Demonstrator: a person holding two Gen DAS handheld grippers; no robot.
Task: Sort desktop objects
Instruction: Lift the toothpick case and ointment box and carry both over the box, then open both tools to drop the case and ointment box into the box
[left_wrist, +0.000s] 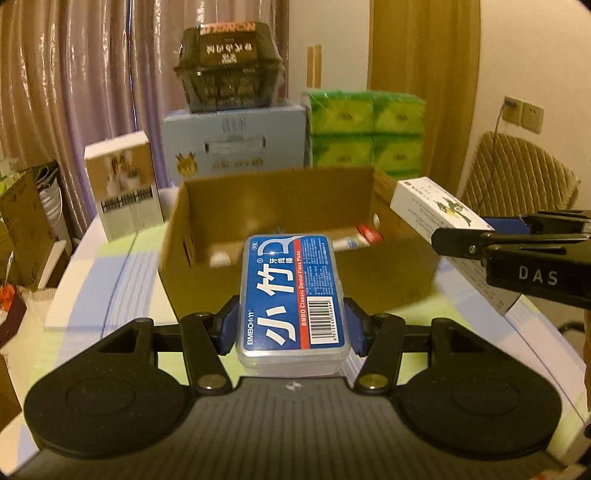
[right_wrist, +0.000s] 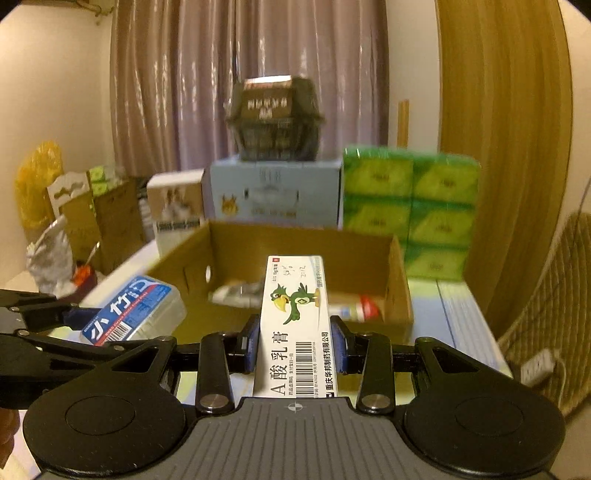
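I have the left gripper jaws clamped on the floss pick case and the right gripper jaws on the ointment carton, the cardboard box just ahead; both could collide or clip its near wall.

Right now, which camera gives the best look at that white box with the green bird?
The right wrist view: the white box fills its centre, bird and barcode readable, clamped in the right tool. The left wrist view catches it only obliquely at the right edge.
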